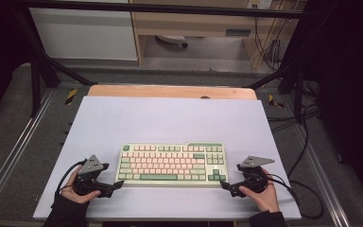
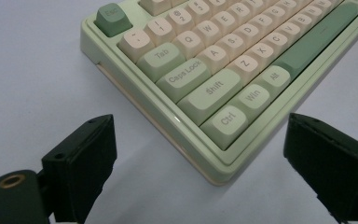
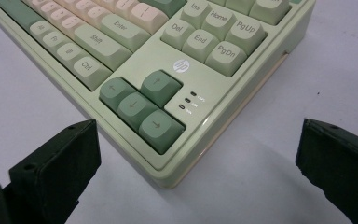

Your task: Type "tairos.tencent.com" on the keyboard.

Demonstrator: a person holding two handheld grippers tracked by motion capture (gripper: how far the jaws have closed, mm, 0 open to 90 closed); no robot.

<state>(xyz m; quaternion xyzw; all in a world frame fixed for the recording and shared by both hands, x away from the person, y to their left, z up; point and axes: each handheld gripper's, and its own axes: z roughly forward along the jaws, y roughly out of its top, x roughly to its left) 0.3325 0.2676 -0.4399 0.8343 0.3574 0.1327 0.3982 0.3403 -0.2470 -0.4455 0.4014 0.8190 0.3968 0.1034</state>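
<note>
A pale green keyboard (image 1: 172, 163) with cream and green keys lies on the white mat (image 1: 170, 118), near the front. My left gripper (image 1: 118, 185) rests at its front left corner, held in a gloved hand. In the left gripper view, the left gripper (image 2: 200, 125) stands open, with the keyboard (image 2: 223, 70) corner by the Ctrl key between the jaws, untouched. My right gripper (image 1: 224, 185) sits at the front right corner. In the right gripper view, the right gripper (image 3: 198, 129) is also open, and the keyboard (image 3: 168, 60) corner by the arrow keys lies between its jaws, apart from both.
The mat covers a wooden table (image 1: 170, 91) inside a black metal frame (image 1: 38, 80). Cables (image 1: 307, 142) trail over the floor at the right. A wooden cabinet (image 1: 194, 23) stands beyond the table. Bare mat stretches behind the keyboard.
</note>
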